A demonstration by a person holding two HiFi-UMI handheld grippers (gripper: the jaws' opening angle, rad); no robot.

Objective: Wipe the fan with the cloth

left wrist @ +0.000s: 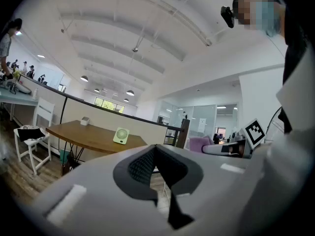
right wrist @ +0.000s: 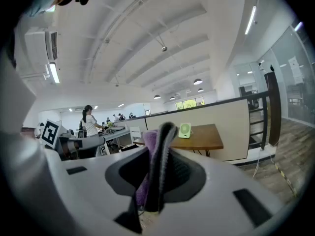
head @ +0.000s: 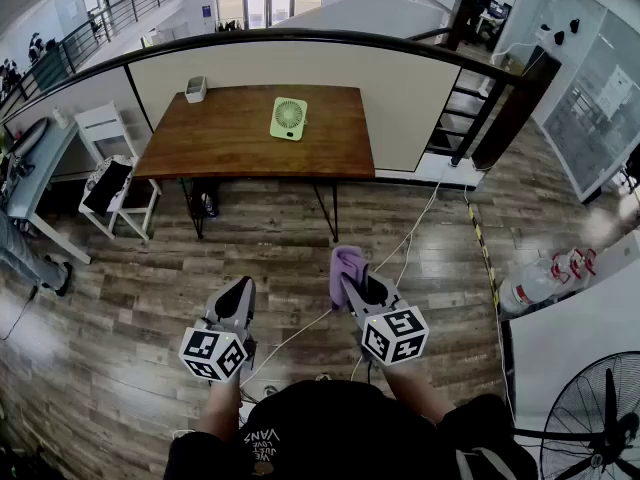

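A small light green fan [head: 289,118] stands on the brown wooden table [head: 230,143] far ahead, also visible as the fan [left wrist: 121,135] in the left gripper view and the fan [right wrist: 185,130] in the right gripper view. My right gripper [head: 345,280] is shut on a purple cloth [head: 346,266], and that cloth [right wrist: 150,154] sticks up between its jaws. My left gripper [head: 238,292] is shut and holds nothing. Both grippers hang over the wooden floor, well short of the table.
A small white box [head: 196,89] sits at the table's back left corner. White chairs [head: 112,178] stand to the table's left. Cables [head: 405,253] trail across the floor. A black standing fan [head: 595,423] is at the lower right; a stair [head: 460,118] rises on the right.
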